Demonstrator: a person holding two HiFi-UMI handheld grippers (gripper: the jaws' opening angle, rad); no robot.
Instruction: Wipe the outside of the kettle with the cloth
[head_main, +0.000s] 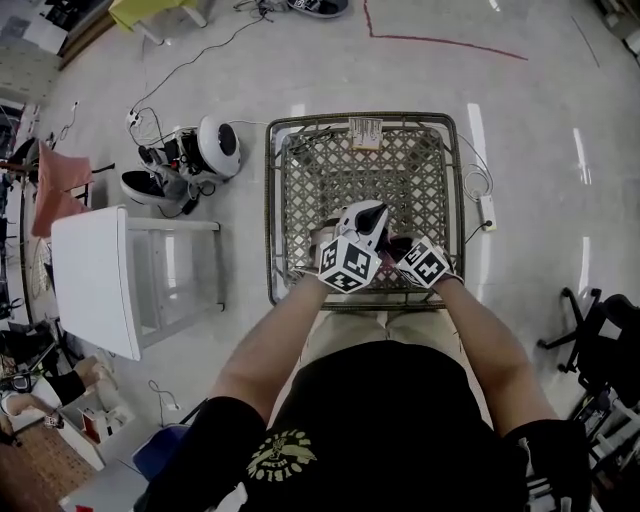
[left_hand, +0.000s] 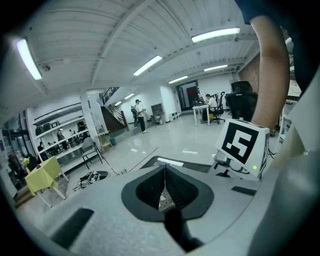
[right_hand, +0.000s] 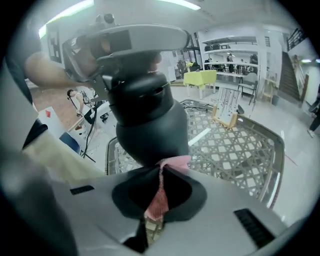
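The black kettle (right_hand: 150, 125) fills the middle of the right gripper view, over the wicker table top (right_hand: 235, 145). My right gripper (right_hand: 161, 167) is shut on a pink cloth (right_hand: 159, 197), and the cloth's free end lies against the kettle's lower body. The left gripper's grey shell (right_hand: 130, 37) sits at the kettle's top, with a hand behind it. In the left gripper view my left gripper (left_hand: 165, 170) has its jaws together with nothing showing between them. Its shell hides the kettle there, so I cannot tell whether it holds the kettle. In the head view both grippers (head_main: 366, 218) (head_main: 398, 247) meet at the table's near edge.
The wicker table has a metal frame (head_main: 272, 200) and a paper label (head_main: 365, 130) at its far edge. A white side table (head_main: 95, 280) stands to the left, with a round white device and cables (head_main: 215, 148) on the floor behind it. On the right are a power strip (head_main: 488, 210) and an office chair (head_main: 600, 330).
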